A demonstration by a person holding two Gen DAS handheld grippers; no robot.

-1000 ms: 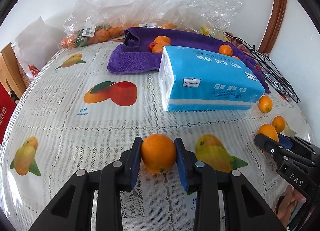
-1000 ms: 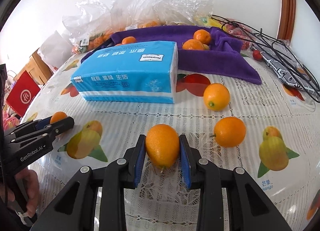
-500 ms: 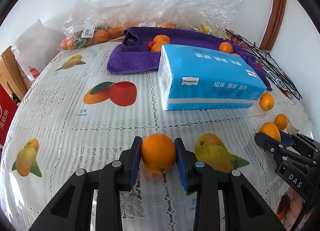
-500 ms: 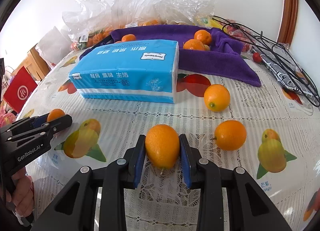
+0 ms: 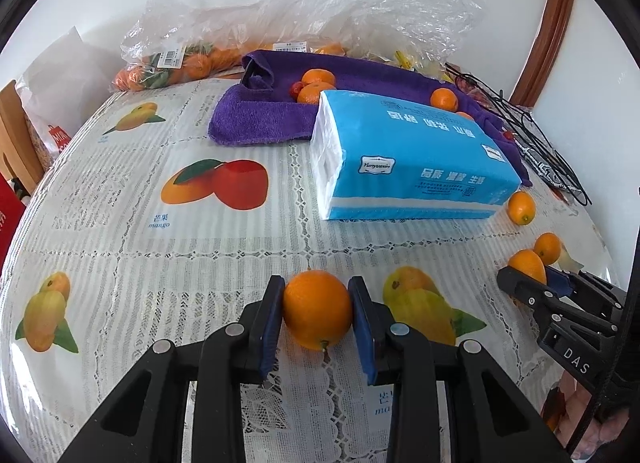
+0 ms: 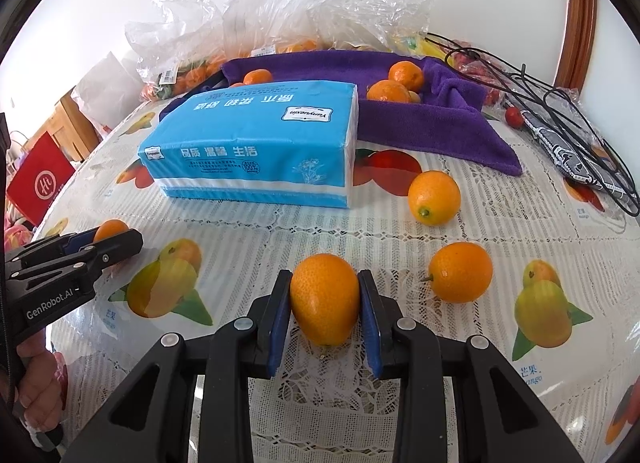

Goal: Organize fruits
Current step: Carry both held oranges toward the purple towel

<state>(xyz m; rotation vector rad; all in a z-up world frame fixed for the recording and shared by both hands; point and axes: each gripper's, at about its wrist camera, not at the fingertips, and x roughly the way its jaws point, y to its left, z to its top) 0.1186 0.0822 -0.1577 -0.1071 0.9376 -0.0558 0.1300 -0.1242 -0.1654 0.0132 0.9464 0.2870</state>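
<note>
Left claw: clenched on a round orange; right claw: clenched on an oval orange. Sorted, apparently: several oranges on the purple towel beyond the claws. Outstanding: two loose oranges on the bench, just right of the right claw.

Inventory, as seen from my two tongs.

- Grippers: two, my left gripper and my right gripper.
- Citrus held: two, the left-hand fruit and the right-hand fruit.
- Loose citrus on the tablecloth: two, the farther loose fruit and the nearer loose fruit.
- Mandarins on the purple towel: at least four, three of them plain to see.
- Small red fruits: two.
- Blue tissue pack: one.
- Black wire rack: one.
- Bagged mandarins: too bunched to count.
</note>
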